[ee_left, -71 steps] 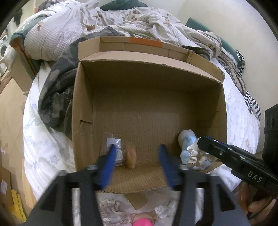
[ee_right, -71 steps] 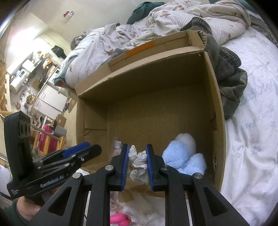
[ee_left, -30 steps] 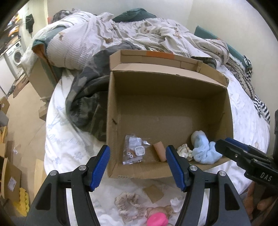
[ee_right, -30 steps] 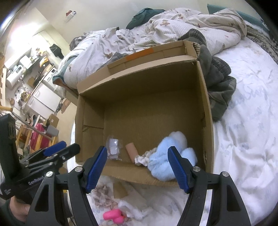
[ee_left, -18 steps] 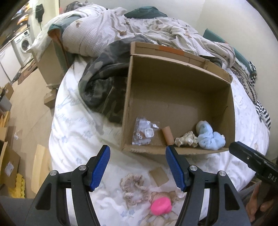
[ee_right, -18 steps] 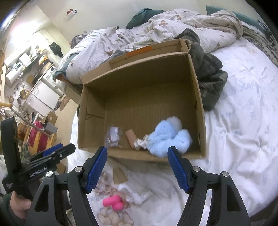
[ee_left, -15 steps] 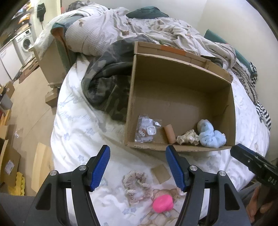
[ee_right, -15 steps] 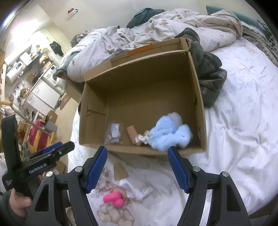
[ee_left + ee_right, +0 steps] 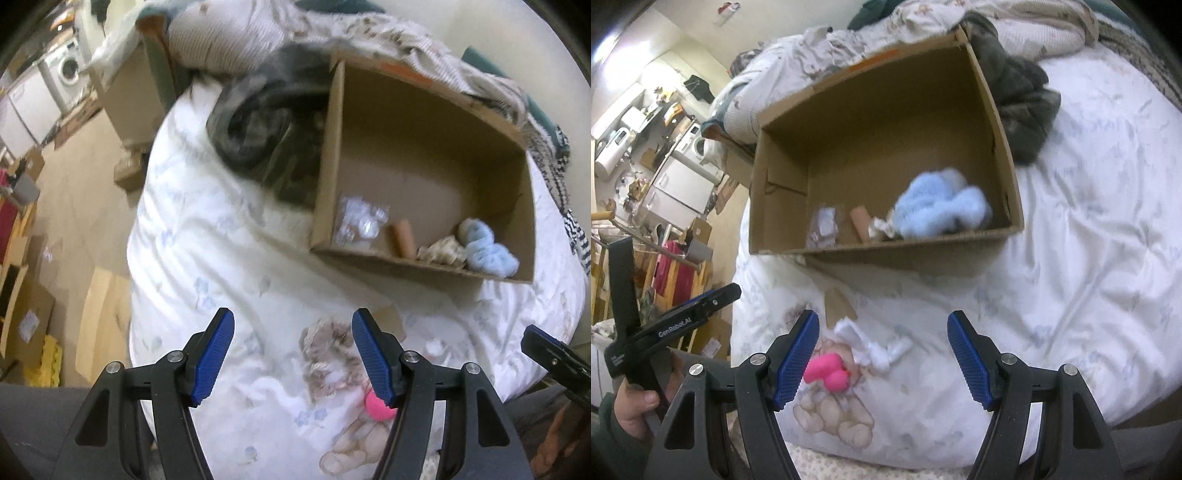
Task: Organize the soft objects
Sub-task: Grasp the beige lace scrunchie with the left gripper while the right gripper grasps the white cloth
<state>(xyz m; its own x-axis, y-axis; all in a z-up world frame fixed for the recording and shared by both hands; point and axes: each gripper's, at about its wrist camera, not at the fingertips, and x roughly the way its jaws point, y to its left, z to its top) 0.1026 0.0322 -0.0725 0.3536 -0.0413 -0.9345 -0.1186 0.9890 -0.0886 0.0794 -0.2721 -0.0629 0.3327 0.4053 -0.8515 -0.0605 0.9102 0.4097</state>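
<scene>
An open cardboard box (image 9: 325, 155) (image 9: 894, 254) lies on the white bed. Inside it are a blue fluffy item (image 9: 487, 251) (image 9: 942, 210), a beige scrunchie (image 9: 441, 251), a tan roll (image 9: 402, 238) (image 9: 860, 221) and a clear packet (image 9: 360, 221) (image 9: 823, 227). On the bed in front lie a beige scrunchie (image 9: 325, 354), a pink soft item (image 9: 375, 406) (image 9: 827, 371) and a white cloth piece (image 9: 875, 347). My left gripper (image 9: 291, 356) is open and empty over the beige scrunchie. My right gripper (image 9: 882, 354) is open and empty above the white piece.
A cardboard scrap (image 9: 838, 304) lies before the box. A dark camouflage garment (image 9: 258, 125) (image 9: 1019, 99) sits beside the box. A rumpled duvet (image 9: 236, 40) lies behind. The bed's left edge drops to a floor with boxes (image 9: 29, 317).
Both grippers have pulled back from the box towards the near bed edge. The right let go of the beige scrunchie into the box and opened. The left opened wider. The loose items now lie between the fingers.
</scene>
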